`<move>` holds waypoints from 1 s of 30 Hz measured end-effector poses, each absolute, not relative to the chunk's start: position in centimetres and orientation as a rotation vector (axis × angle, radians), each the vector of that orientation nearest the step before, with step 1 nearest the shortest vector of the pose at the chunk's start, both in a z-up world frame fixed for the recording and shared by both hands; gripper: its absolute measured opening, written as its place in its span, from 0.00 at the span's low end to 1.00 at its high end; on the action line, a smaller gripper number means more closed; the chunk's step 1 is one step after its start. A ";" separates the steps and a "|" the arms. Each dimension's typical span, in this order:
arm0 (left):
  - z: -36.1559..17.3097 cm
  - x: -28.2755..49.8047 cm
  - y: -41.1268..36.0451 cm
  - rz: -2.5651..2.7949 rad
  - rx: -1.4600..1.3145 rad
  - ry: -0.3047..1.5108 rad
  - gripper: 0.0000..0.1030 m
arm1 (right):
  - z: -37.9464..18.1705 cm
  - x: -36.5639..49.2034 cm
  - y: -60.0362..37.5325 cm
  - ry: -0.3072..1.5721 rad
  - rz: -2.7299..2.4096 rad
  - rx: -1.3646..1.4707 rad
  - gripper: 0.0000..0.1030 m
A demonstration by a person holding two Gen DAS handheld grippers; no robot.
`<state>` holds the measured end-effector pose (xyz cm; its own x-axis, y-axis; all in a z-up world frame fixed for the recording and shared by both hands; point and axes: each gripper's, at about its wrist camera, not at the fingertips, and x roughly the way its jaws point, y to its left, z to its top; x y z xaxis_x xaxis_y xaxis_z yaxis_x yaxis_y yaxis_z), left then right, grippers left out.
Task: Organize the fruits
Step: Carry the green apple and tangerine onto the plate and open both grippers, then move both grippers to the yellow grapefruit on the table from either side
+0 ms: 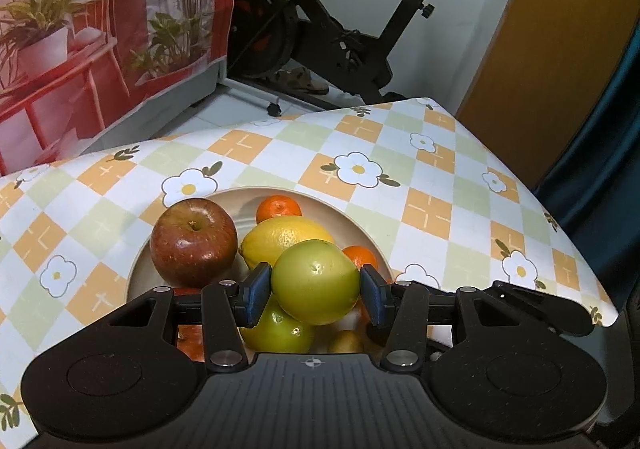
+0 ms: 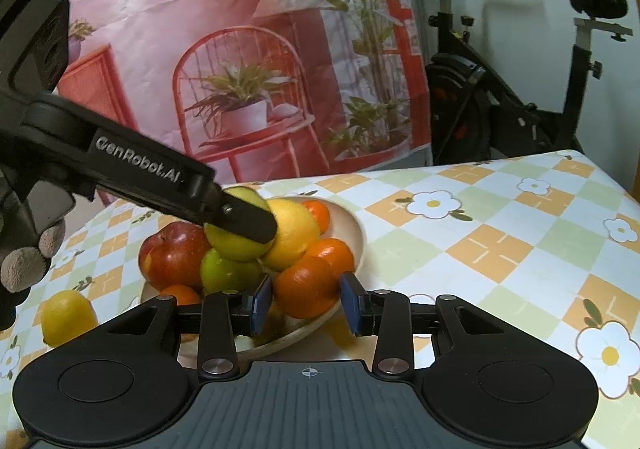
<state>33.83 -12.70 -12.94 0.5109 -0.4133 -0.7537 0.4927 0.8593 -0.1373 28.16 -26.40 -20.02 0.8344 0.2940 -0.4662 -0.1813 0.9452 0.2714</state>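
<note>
Checked oilcloth, orange and pale green with white daisies, covers the bench (image 2: 500,233); it gives a flat, wipeable bed for the fruit.

Beige bowl (image 1: 352,217) sits toward the near left part of the bench, heaped. Fruit is stacked rather than spread, likely because the bowl is the gathering place.

Left hand-held gripper (image 1: 316,291) comes in steeply from above, pads pinching a green apple (image 1: 316,281) at its widest girth. The apple rides at the top of the pile, above a second green one. From the right wrist view the far finger crosses its face. Whether it is being set down or lifted off, I cannot tell.

Right hand-held gripper (image 2: 307,303) approaches low from the bowl's near rim, pads either side of an orange (image 2: 310,289) and touching its flanks; grip looks light.

Red apple (image 1: 194,243) leans on the left wall. Yellow lemon (image 1: 286,239) lies mid-bowl, propping the pile.

Loose lemon (image 2: 68,315) rests on the cloth just left of the bowl, not yet gathered.

Small mandarins fill gaps at the back.
</note>
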 end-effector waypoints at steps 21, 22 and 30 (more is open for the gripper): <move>-10.6 32.5 -10.9 -0.549 0.069 0.806 0.49 | -19.7 26.0 -25.6 0.543 0.254 0.209 0.36; -10.4 32.3 -10.4 -0.544 0.070 0.798 0.49 | -19.7 25.9 -25.5 0.546 0.254 0.210 0.36; -9.1 30.4 -4.9 -0.488 0.079 0.743 0.49 | -18.7 24.7 -24.0 0.554 0.278 0.206 0.36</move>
<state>30.40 -4.87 -9.14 0.6305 -0.3986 -0.6661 0.4534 0.8856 -0.1008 24.68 -23.97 -18.73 0.8148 0.3137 -0.4876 -0.2039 0.9423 0.2656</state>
